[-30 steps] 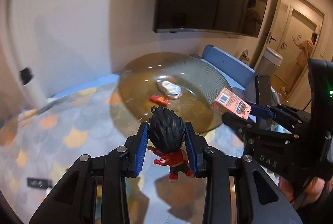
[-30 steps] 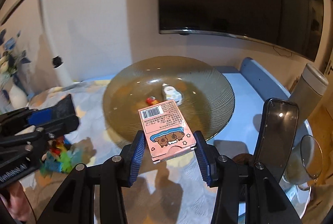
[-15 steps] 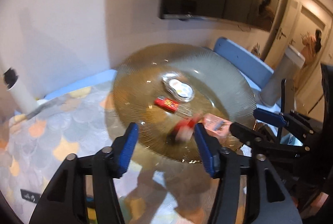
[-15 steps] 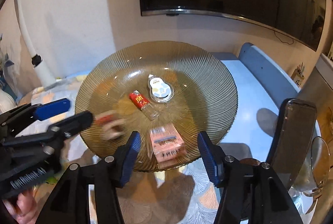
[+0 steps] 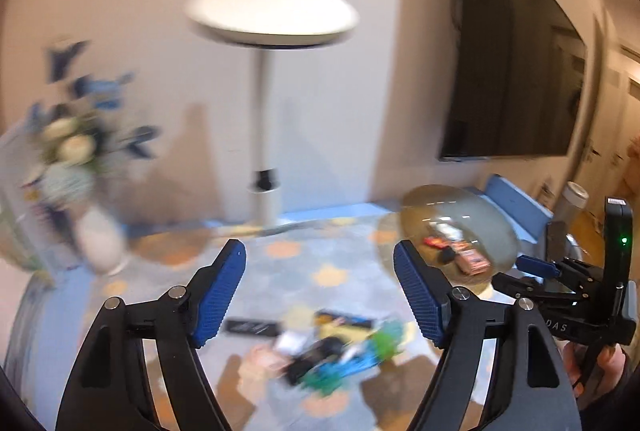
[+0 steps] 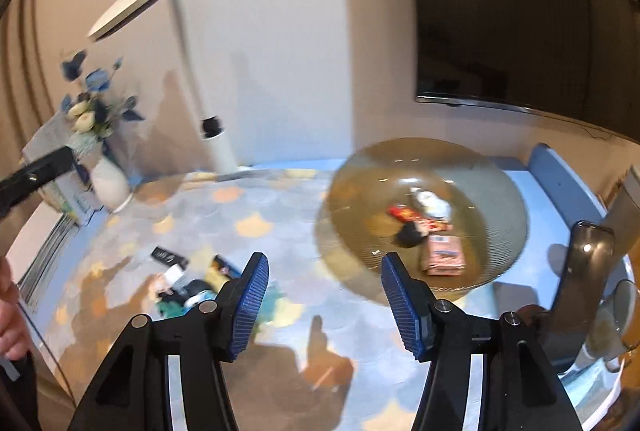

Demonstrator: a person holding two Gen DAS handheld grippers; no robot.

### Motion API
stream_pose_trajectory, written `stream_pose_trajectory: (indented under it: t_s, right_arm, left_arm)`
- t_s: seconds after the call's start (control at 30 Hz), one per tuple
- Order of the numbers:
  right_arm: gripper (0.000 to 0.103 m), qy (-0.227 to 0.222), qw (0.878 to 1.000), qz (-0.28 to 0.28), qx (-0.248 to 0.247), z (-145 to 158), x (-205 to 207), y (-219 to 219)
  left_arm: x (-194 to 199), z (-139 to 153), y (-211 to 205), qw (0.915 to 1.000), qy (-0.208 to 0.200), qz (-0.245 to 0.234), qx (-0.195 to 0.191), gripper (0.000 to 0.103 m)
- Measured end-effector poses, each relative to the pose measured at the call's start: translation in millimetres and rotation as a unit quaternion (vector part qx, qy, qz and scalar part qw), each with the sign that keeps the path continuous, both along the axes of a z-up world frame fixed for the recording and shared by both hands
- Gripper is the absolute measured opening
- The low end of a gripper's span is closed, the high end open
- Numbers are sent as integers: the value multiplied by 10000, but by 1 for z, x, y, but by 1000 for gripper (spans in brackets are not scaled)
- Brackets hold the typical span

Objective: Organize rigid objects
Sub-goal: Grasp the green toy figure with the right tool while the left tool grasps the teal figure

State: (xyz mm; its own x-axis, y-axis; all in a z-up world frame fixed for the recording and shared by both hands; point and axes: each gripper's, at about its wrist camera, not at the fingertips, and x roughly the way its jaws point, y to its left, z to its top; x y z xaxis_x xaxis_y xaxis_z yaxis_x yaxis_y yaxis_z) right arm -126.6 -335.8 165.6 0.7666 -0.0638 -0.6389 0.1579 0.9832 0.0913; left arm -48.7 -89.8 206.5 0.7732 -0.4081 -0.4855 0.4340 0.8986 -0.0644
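The amber glass plate [image 6: 420, 155] [image 5: 436, 195] holds a pink box [image 6: 444, 259] [image 5: 474, 262], a black-haired toy figure [image 6: 410, 235], a red packet [image 6: 404, 213] and a small white item [image 6: 430, 203]. My left gripper [image 5: 318, 263] hangs above the patterned tablecloth, its jaws opening with nothing between them. Below it lies a blurred pile of small toys and cards [image 5: 332, 355] [image 6: 188, 287]. My right gripper [image 6: 325, 271] is just left of the plate's near rim. Its jaws are opening too, and nothing is between them.
A white vase of flowers [image 6: 110, 183] [image 5: 96, 243] and a white lamp post [image 6: 216, 143] stand at the table's far left. A phone on a stand [image 6: 584, 271] and a glass [image 6: 624, 315] are at the right edge. A dark screen hangs on the wall.
Both grippers opened: the left dropped the toy figure and the right the pink box onto the plate. Both then pulled back and swung left, towards the pile on the cloth.
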Motion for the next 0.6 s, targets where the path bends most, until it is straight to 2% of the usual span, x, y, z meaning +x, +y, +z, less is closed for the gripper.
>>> stream_pose_trajectory:
  t_s: [0.1,0.2,0.3,0.4,0.5,0.6]
  right_arm:
    - [58,167,9995,246,65,-23,4,24]
    - [58,286,9981,534,126,-57,11,42]
    - [58,401,9955,843,149,-92,16,54]
    - [58,564,9926,1061,192,-121,19,62]
    - [58,765,9912,1066,150,-138,23,65]
    - [58,716,9913,1094,135,-137,26,66]
  left_arm:
    - [-5,-30,29,9995,171,262,-14,84]
    - [0,-83,47,9974,601,402,5,84]
    - [10,-140,51,9932,1095,396,0,83]
    - [17,-176,48,9889,1433,389,31,83]
    - [22,-192,45,9854,1645,410,126,82]
    - [18,-191,45,9873,1527,430,120,82]
